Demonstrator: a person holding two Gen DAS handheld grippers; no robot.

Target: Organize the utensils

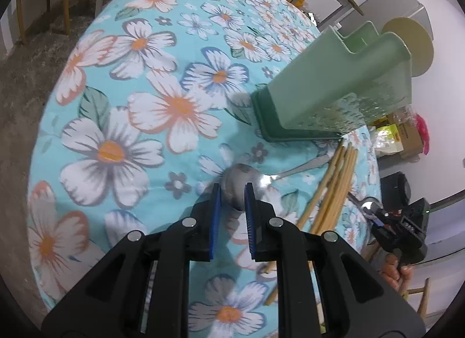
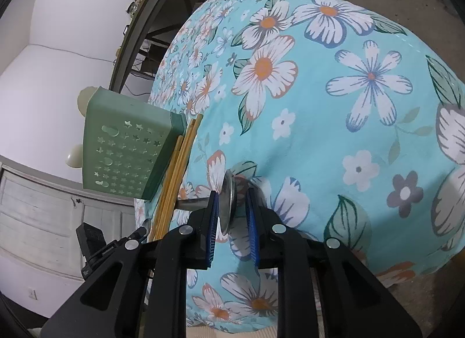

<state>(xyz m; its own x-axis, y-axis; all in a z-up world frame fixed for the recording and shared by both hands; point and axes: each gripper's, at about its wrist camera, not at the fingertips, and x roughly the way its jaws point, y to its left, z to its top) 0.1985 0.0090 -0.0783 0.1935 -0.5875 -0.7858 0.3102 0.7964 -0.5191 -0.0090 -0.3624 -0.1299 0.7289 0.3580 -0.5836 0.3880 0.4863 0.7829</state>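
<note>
My left gripper (image 1: 232, 188) is shut on the bowl of a steel spoon (image 1: 237, 175), which rests on the floral cloth. Its handle runs right toward a bundle of bamboo chopsticks (image 1: 334, 187). My right gripper (image 2: 232, 191) is shut on a second spoon (image 2: 228, 192), whose bowl stands on edge between the blue pads. That spoon's handle passes left to the chopsticks (image 2: 174, 181). A green utensil holder (image 1: 334, 85) stands past the chopsticks, its star-cut side showing in the right wrist view (image 2: 122, 146). The right gripper (image 1: 375, 214), held by a hand (image 1: 392, 272), shows in the left wrist view.
The round table carries a turquoise floral cloth (image 1: 130, 91) that falls away at its edges. Wooden chair legs (image 1: 43, 4) stand far left, boxes and bags (image 1: 401, 137) beside the table at right. A white cabinet (image 2: 43, 216) and wall lie behind the holder.
</note>
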